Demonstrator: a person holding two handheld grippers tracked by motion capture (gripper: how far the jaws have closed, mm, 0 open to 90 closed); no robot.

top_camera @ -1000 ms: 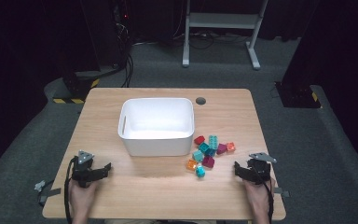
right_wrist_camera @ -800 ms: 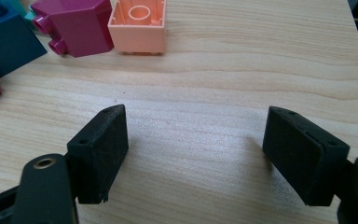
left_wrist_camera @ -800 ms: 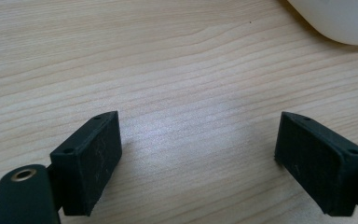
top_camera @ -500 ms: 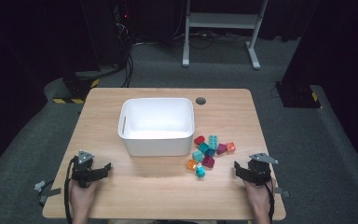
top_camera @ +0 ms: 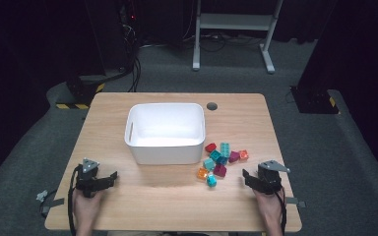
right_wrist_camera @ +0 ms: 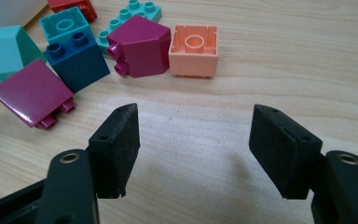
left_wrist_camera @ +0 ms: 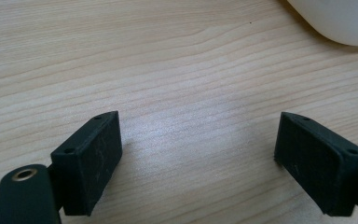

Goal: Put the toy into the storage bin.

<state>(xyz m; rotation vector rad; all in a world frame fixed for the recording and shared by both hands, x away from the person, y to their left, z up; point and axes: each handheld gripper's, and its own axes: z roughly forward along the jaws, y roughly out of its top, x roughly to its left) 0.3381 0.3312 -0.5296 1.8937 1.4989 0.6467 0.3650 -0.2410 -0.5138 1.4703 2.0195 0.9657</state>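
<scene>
No change from the earlier frames: both grippers stay parked at the near table edge. Left gripper (top_camera: pixel 109 176) jaws spread over bare wood; right gripper (top_camera: pixel 246 175) jaws spread, empty, near the bricks (top_camera: pixel 220 159) beside white bin (top_camera: pixel 165 147). Some bricks cut off in right gripper view.

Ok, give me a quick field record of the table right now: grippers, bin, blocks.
left gripper: open, resting on the table's near left, nothing between the jaws
right gripper: open, near right, pointing at the blocks
white bin: centre of the table, looks empty inside
toy blocks: loose cluster on the table right of the bin, none held
nearest to right jaws: orange block and magenta block
table: light wood
</scene>
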